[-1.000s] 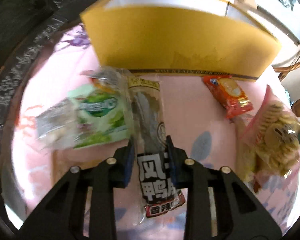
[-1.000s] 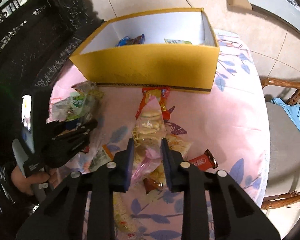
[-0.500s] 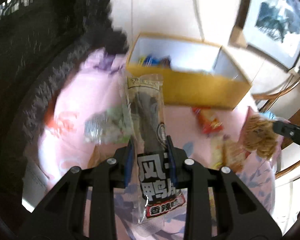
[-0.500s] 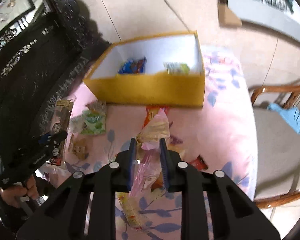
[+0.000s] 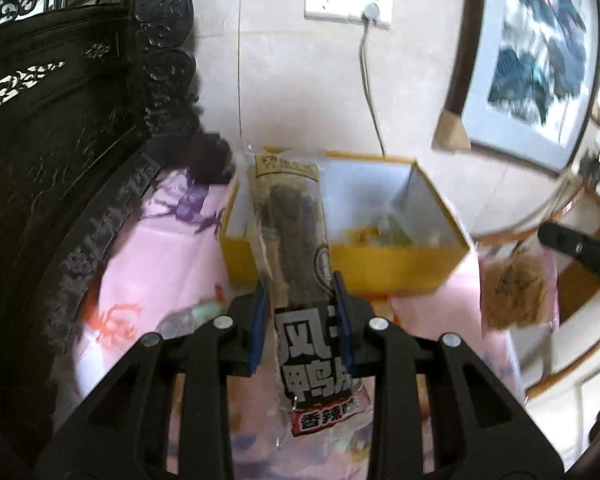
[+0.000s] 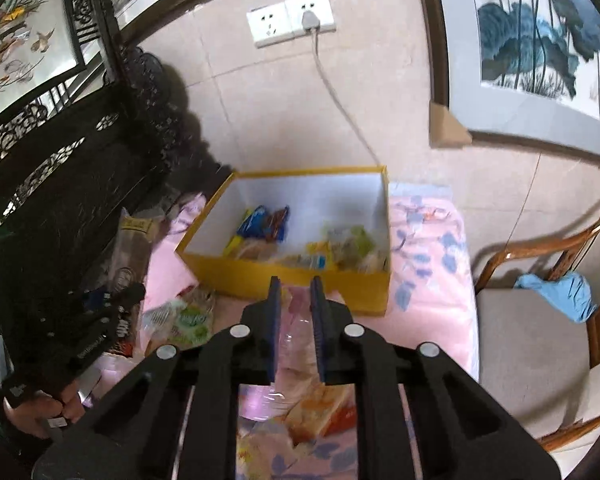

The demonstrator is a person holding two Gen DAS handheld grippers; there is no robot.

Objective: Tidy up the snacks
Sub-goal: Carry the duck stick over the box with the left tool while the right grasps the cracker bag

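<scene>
Holding two snacks at once, both lifted off the table (image 6: 432, 280) and aimed at the yellow box (image 6: 300, 276). My left gripper (image 5: 298, 320) is clenched on the duck pack (image 5: 296, 240), a long dark packet. Jaws pinch it across its lower middle, so its long axis runs straight forward along the jaws. Its far end sticks out past the box's near wall, over the left part of the opening; the tail with the red label hangs back between the gripper arms. My right gripper (image 6: 296, 312) is clenched on the pink bag (image 6: 294, 336), a clear-pink cookie bag. In the left view the bag (image 5: 514, 292) dangles below the right jaws, just right of the box's near right corner and outside it. From the right view the box lies dead ahead, just past the jaw tips, and already has several packets inside. Key relation: the box is forward of both grippers, and I judge the left nearer, since the duck pack's tip already overlaps the rim. The long pack looks close to the box's depth as it points now, so I'd tilt it down or turn it along the box's length before letting go. The right bag needs to go forward and a bit left to clear the wall. A green pack (image 6: 188, 320) and other loose packets lie on the table, not yet sorted.
</scene>
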